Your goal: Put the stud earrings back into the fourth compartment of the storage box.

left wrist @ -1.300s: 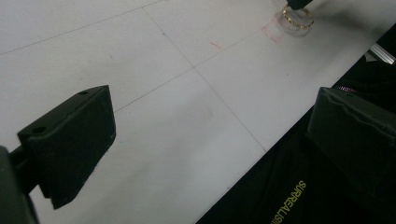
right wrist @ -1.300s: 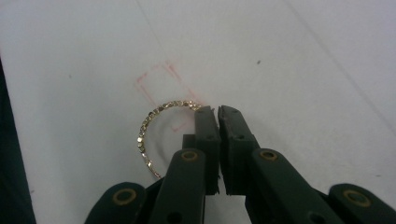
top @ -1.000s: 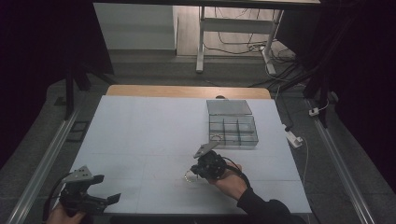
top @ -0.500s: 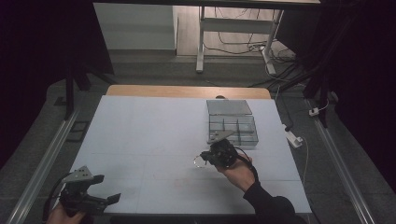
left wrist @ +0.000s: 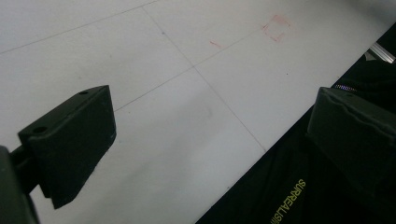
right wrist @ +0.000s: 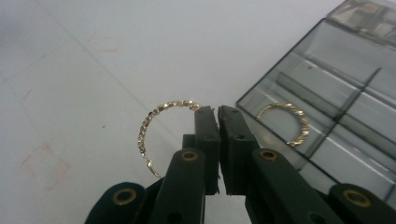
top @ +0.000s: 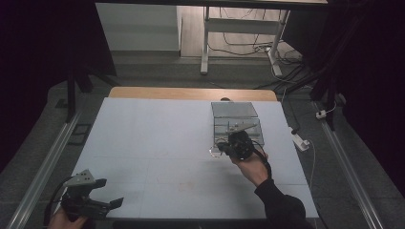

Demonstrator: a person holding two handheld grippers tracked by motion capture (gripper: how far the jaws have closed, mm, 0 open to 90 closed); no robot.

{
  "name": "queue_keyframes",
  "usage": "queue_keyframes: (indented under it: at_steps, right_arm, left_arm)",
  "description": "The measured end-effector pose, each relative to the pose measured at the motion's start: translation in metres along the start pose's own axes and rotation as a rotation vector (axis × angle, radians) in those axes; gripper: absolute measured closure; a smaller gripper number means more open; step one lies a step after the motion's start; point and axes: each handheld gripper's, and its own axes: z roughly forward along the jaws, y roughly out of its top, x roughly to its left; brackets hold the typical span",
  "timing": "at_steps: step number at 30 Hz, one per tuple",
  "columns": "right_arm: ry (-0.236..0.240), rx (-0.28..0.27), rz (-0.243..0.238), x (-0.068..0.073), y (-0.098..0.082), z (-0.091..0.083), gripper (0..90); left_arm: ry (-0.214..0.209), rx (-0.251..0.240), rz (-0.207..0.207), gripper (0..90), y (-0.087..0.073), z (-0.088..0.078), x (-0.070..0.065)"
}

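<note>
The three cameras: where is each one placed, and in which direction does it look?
High view: above the near edge, facing forward and down on the table; shows both forearms, left gripper, right gripper.
Left gripper view: on the left gripper, looking along open jaws at the near table edge.
Right gripper view: on the right gripper, jaws shut on a bracelet.
The high and right gripper views share the organizer box.

Compartmented organiser box [top: 236, 125]: on the table [top: 157, 138], right of centre toward the far edge, holding one bangle [right wrist: 285, 122] in a near compartment. Second bangle [right wrist: 161, 133]: pinched in the right gripper [right wrist: 218, 112], just left of the box's near corner. Left gripper [top: 90, 202]: at the table's near left corner, well apart.
</note>
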Motion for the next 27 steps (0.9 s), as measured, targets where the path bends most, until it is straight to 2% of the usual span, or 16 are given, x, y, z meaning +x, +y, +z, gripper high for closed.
queue_keyframes:
  at_steps: [13,24,27]
  right_arm:
    - [-0.071,-0.055,0.062,-0.026,0.008,0.002,86.6]
    - [-0.138,-0.047,0.081,-0.046,0.014,0.019,86.6]
    - [-0.150,-0.026,0.086,-0.051,0.013,0.025,86.6]
  left_arm:
    - [-0.001,0.004,-0.005,1.2,0.000,0.001,0.000]
    - [-0.001,0.005,-0.010,1.3,0.000,0.001,0.001]
    - [0.000,0.005,-0.011,1.2,0.000,0.001,0.001]
